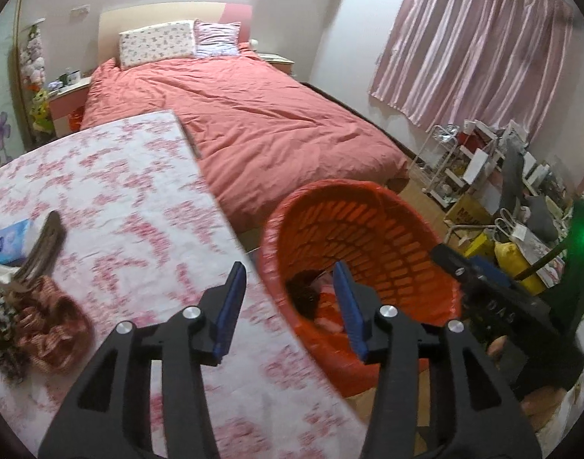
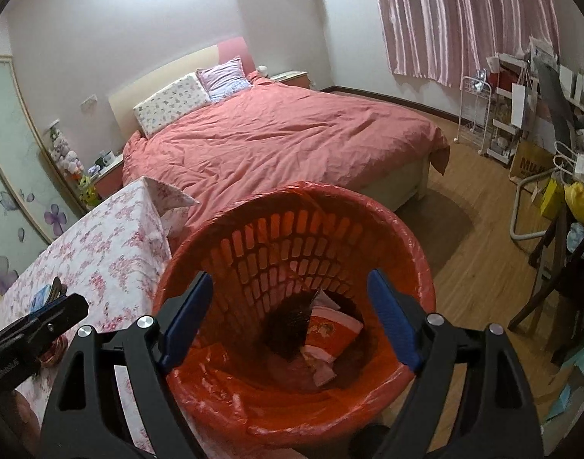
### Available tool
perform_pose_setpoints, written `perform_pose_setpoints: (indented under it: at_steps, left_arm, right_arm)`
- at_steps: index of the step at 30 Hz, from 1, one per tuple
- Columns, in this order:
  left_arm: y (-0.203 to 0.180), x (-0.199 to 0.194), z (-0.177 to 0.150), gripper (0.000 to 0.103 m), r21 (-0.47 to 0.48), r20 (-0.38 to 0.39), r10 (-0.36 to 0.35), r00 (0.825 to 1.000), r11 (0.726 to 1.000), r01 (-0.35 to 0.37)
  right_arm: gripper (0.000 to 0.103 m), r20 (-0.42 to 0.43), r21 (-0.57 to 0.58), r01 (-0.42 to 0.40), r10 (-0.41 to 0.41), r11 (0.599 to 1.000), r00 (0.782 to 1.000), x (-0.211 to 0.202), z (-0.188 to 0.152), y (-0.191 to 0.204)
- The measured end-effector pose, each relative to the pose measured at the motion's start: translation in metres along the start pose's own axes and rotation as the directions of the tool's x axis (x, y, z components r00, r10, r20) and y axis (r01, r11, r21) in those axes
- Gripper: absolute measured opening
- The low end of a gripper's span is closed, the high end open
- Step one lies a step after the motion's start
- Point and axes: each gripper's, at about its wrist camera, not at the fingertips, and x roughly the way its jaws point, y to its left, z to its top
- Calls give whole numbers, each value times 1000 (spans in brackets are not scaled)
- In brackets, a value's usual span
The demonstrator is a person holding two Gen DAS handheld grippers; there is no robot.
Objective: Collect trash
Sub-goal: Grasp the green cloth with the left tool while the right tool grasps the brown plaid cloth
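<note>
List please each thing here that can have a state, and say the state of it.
left gripper: open, nothing between the fingers
right gripper: open, empty, over the bin
orange bin: lined with a red bag, trash at the bottom
curtain: drawn shut
bed: made, cover wrinkled
table: covered by a floral cloth

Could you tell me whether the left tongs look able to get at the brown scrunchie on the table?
Probably yes: the left tongs stand open and empty, and nothing lies between them and the scrunchie on the table.
</note>
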Motion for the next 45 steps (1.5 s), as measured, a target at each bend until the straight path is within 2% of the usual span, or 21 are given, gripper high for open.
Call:
perform_pose_setpoints:
  at_steps: [5, 11, 17, 20, 26, 30, 36, 39, 43, 45]
  left_arm:
    - [26, -15, -9, 52, -32, 4, 44, 999, 999, -44]
    - [63, -44, -21, 57, -62, 36, 129, 991, 990, -127]
    - [119, -82, -37, 61, -122, 69, 249, 966, 963, -240]
    - [156, -101, -48, 63, -165, 73, 325, 943, 936, -310]
    - [240, -132, -74, 64, -307, 30, 456, 890, 851, -426]
    - [277, -141, -85, 64, -359, 2, 490, 872, 814, -457]
    - [306, -136, -92, 64, -401, -26, 474, 880, 802, -443]
    - [313, -129, -92, 63, -414, -34, 448, 893, 807, -421]
    - [318, -119, -89, 63, -417, -47, 437, 898, 808, -415]
    - [321, -115, -87, 59, -417, -55, 431, 901, 809, -413]
  right_arm:
    - [82, 8, -53, -15, 16, 998, 1000, -7, -2, 22]
    - [82, -5, -127, -61, 61, 990, 998, -14, -11, 59]
    - [82, -40, -192, -120, 115, 974, 993, -16, -23, 98]
    - [82, -67, -236, -161, 149, 958, 987, -16, -33, 124]
    - [82, -116, -299, -221, 195, 928, 974, -13, -52, 170]
    - [80, -160, -325, -261, 219, 909, 963, -6, -65, 200]
    - [75, -207, -336, -295, 235, 895, 950, 11, -78, 237]
    - [73, -237, -324, -310, 240, 894, 941, 22, -81, 250]
    - [71, -286, -299, -337, 253, 893, 924, 36, -84, 262]
    - [69, -301, -295, -346, 257, 890, 918, 41, -87, 267]
